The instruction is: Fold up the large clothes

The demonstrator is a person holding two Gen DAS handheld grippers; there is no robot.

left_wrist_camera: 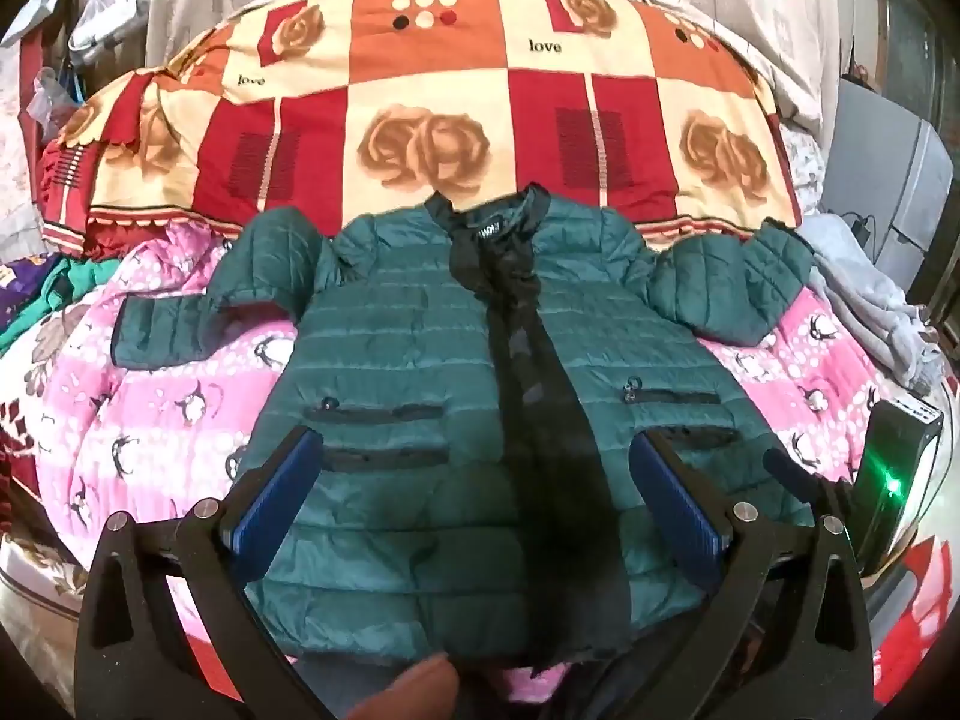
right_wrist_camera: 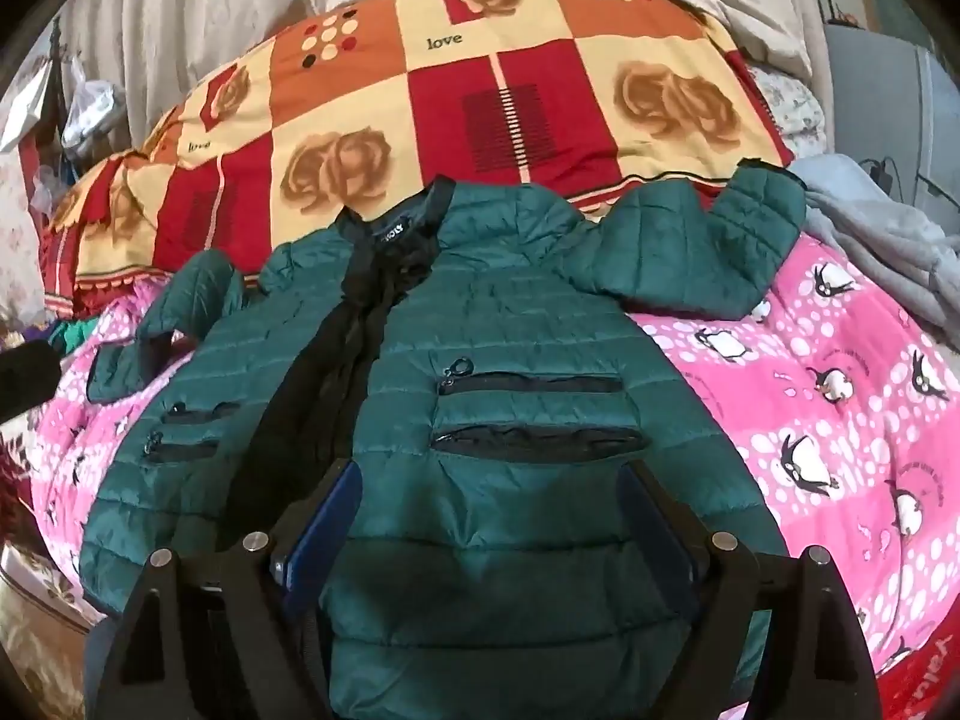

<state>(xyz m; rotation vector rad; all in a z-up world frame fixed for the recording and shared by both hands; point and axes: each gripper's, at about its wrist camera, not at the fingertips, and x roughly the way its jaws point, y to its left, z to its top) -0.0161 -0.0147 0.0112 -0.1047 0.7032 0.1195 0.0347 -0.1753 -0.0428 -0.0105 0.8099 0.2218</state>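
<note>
A dark green quilted jacket (left_wrist_camera: 420,360) lies flat and open on the bed, front side up, collar at the far end, black lining showing down the middle. Both sleeves spread out to the sides. It also fills the right wrist view (right_wrist_camera: 510,420). My left gripper (left_wrist_camera: 480,468) is open, its blue pads wide apart above the jacket's lower part. My right gripper (right_wrist_camera: 492,510) is open above the jacket's right front panel, below the two zip pockets (right_wrist_camera: 534,414). Neither holds anything.
A pink penguin blanket (right_wrist_camera: 810,390) covers the bed under the jacket. A red and cream rose quilt (left_wrist_camera: 450,108) is piled behind. Grey clothes (left_wrist_camera: 870,306) lie at the right. A black device with a green light (left_wrist_camera: 894,480) stands at the right edge.
</note>
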